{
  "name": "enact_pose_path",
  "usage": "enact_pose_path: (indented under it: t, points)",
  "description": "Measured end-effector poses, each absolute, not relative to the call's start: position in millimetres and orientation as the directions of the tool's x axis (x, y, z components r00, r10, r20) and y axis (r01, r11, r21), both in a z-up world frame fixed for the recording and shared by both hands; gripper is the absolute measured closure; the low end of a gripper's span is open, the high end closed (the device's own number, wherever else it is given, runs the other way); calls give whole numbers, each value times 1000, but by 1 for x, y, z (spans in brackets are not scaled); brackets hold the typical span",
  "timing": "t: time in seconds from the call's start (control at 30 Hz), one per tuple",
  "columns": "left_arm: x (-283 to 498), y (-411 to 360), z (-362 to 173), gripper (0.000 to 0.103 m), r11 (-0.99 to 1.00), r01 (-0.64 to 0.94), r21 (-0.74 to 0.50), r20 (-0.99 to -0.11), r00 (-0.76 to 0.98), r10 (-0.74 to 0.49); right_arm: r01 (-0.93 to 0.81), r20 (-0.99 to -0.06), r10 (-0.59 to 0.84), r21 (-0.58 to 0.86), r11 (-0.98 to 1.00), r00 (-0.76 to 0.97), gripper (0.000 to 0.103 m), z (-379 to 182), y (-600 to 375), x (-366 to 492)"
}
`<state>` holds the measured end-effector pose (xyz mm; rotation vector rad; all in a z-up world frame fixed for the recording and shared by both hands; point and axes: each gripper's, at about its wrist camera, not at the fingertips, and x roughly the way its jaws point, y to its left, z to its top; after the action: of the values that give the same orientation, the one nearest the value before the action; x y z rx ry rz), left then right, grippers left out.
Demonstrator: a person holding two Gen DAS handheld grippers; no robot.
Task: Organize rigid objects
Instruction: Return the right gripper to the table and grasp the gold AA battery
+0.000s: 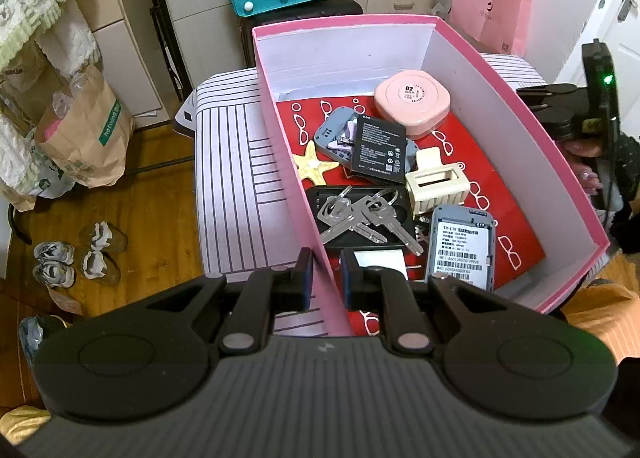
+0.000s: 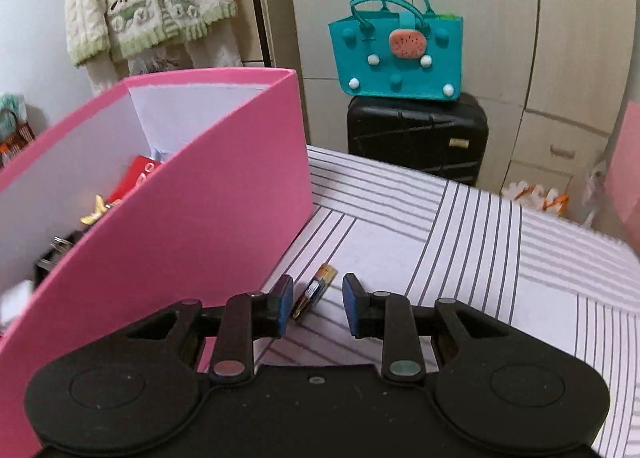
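Observation:
A pink box (image 1: 280, 130) with white inner walls stands on a striped cloth. Inside lie a pink round case (image 1: 412, 104), a black battery (image 1: 380, 148), a starfish (image 1: 314, 168), a cream hair clip (image 1: 436, 182), keys (image 1: 364, 218) and a grey modem (image 1: 462, 248). My left gripper (image 1: 323, 280) straddles the box's left wall, one finger each side, with a small gap. My right gripper (image 2: 316, 306) is open just above the cloth, right of the box (image 2: 180, 218). A small battery (image 2: 314, 292) lies between its fingers, untouched.
The striped cloth (image 2: 460, 238) covers the surface. A black suitcase (image 2: 416, 138) with a teal bag (image 2: 396, 54) stands behind. A pink paper bag (image 1: 494, 8) is at the back right. Paper bags (image 1: 84, 130) and shoes (image 1: 76, 258) lie on the wooden floor to the left.

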<state>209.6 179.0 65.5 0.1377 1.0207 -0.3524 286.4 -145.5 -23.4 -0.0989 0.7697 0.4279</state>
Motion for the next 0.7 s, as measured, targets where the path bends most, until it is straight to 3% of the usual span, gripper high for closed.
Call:
enact_pose_path:
  t: [0.4,0.43,0.53,0.7]
  points:
    - [208,181,65,89,934,353,-58,-846,479,-233,-439,-655,317,-26,898,686,70,-34,-139,274]
    - [208,181,65,90,933,354,-57,-846,480,-233,-441,-656,311,-37,897,688,71,-34,-138,272]
    - [208,181,65,90,933,354,-58,-844,481,-235,-450,-670,304,-50,892,678,92,-30,-135,269]
    - [208,181,66,90,934,353,-61,-843,482,-237,-394,-690,270,-23,919,671,92,-25,-141,261]
